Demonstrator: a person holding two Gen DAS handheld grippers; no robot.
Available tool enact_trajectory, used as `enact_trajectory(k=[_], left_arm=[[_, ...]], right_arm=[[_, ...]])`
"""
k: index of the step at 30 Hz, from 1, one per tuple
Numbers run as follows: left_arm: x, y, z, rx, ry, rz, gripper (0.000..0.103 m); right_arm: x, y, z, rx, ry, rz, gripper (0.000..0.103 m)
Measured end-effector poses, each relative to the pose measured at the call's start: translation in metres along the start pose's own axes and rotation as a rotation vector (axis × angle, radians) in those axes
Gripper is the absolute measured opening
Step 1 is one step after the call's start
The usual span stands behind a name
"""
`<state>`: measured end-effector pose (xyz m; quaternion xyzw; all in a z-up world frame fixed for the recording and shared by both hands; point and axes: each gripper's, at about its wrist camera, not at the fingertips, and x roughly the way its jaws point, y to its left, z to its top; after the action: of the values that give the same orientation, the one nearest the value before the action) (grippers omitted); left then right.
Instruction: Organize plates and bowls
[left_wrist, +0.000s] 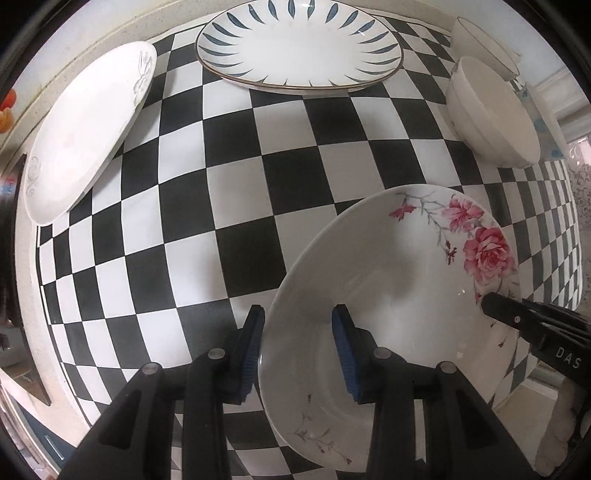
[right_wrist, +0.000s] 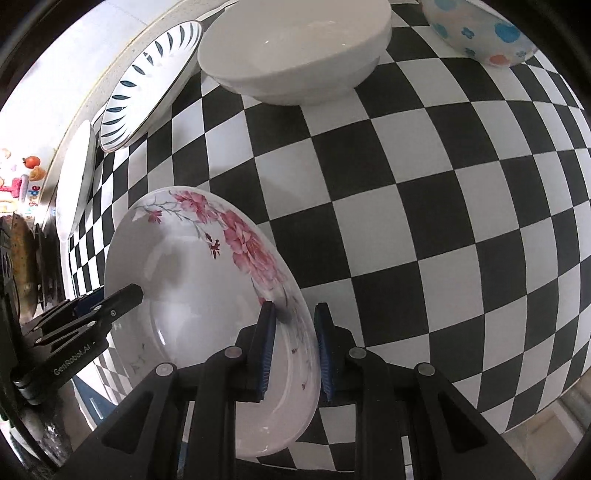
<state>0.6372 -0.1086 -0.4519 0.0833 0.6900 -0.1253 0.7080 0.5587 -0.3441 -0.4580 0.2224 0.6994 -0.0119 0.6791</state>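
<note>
A white deep plate with pink roses (left_wrist: 399, 280) (right_wrist: 192, 266) is held over the checkered cloth by both grippers. My left gripper (left_wrist: 299, 347) is shut on its left rim, one blue pad inside the plate and one outside. My right gripper (right_wrist: 295, 347) is shut on the opposite rim, by the roses. Each gripper shows in the other's view, the right gripper (left_wrist: 496, 304) at the plate's right edge and the left gripper (right_wrist: 127, 295) at its left edge.
On the black-and-white checkered cloth (left_wrist: 236, 177) rest a blue-leaf plate (left_wrist: 299, 48) (right_wrist: 151, 81), a white plate with grey scrolls (left_wrist: 88, 129) (right_wrist: 75, 177), stacked white bowls (left_wrist: 491, 110) (right_wrist: 295, 51), another white bowl (left_wrist: 480, 40) and a polka-dot bowl (right_wrist: 476, 33).
</note>
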Motion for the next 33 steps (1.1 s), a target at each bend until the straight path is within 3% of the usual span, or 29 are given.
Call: enact_trajectory(k=[8,16,17,19,23,27,33], left_arm=[[-0.005,-0.027,-0.015,-0.043,0.006,0.036,0.036],[-0.094,0.054,-0.068,-0.271,-0.161,0.096,0.036],[-0.105,0.064,-0.075,-0.288,-0.182,0.109,0.036],[-0.121,0.085,-0.081,-0.318,-0.193,0.125,0.039],[-0.133,0.134,-0.082,-0.399,-0.2,0.084,0.039],[-0.128,0.178,-0.071,-0.441,-0.203,0.057,0.039],[-0.103,0.243,-0.016,-0.454,-0.189,-0.016,0.039]], right_arm=[[0.006,0.007,0.006,-0.023,0.04,0.005,0.023],[-0.056,0.007,-0.007,-0.103,-0.033,-0.027,0.026],[-0.067,0.016,-0.008,-0.129,-0.052,-0.02,0.028],[-0.08,0.034,-0.01,-0.161,-0.085,0.005,0.042],[-0.096,0.087,-0.004,-0.215,-0.131,0.158,0.07],[-0.079,0.153,0.023,-0.229,-0.072,0.242,0.072],[-0.015,0.232,0.085,-0.194,-0.022,0.225,0.072]])
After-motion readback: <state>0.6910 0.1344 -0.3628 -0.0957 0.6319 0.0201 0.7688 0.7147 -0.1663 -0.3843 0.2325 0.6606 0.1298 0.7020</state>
